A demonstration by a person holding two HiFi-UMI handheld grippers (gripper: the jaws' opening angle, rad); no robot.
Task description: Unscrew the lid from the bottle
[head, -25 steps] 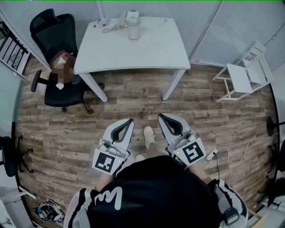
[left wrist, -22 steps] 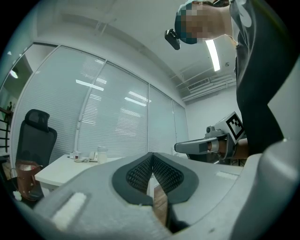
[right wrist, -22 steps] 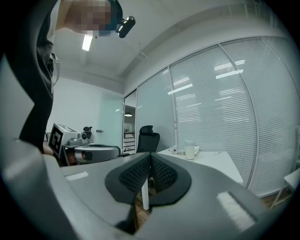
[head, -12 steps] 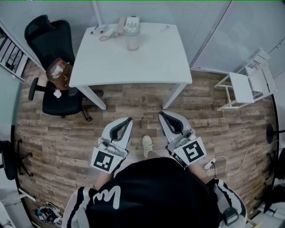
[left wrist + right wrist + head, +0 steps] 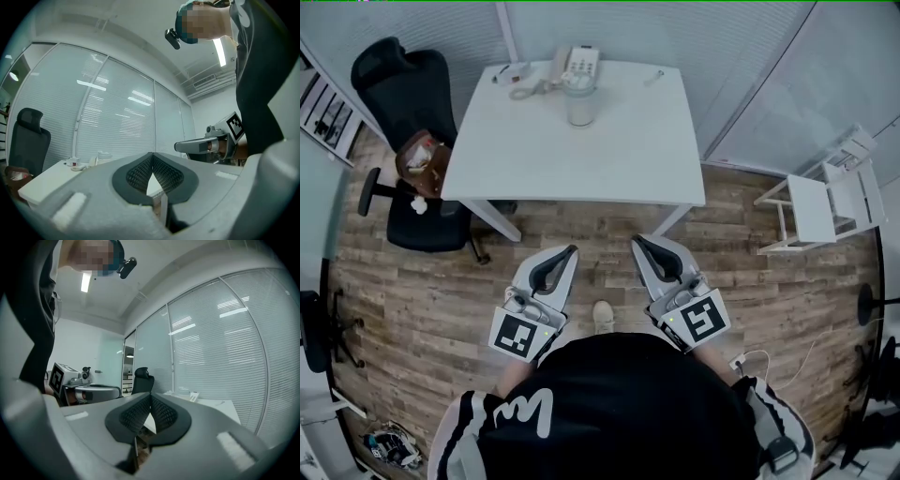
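Note:
A clear bottle with a white lid [image 5: 580, 101] stands upright toward the back of the white table [image 5: 609, 159]; in the left gripper view the bottle [image 5: 104, 157] shows small beyond the jaws. My left gripper [image 5: 571, 250] and right gripper [image 5: 637, 242] are held side by side over the wooden floor, short of the table's near edge. Both point at the table, shut, with nothing between their pads. In the left gripper view the left gripper [image 5: 152, 155] has its tips meeting, and so does the right gripper [image 5: 150, 396] in its own view.
A desk phone [image 5: 578, 65] and small items lie behind the bottle. A black office chair [image 5: 412, 141] with a bag on it stands left of the table. A white stool [image 5: 820, 202] is at the right. Glass walls with blinds back the table. A cable [image 5: 778, 361] trails on the floor.
The view has moved forward: the table and bottle sit nearer and lower in the head view. Both grippers stay shut and side by side.

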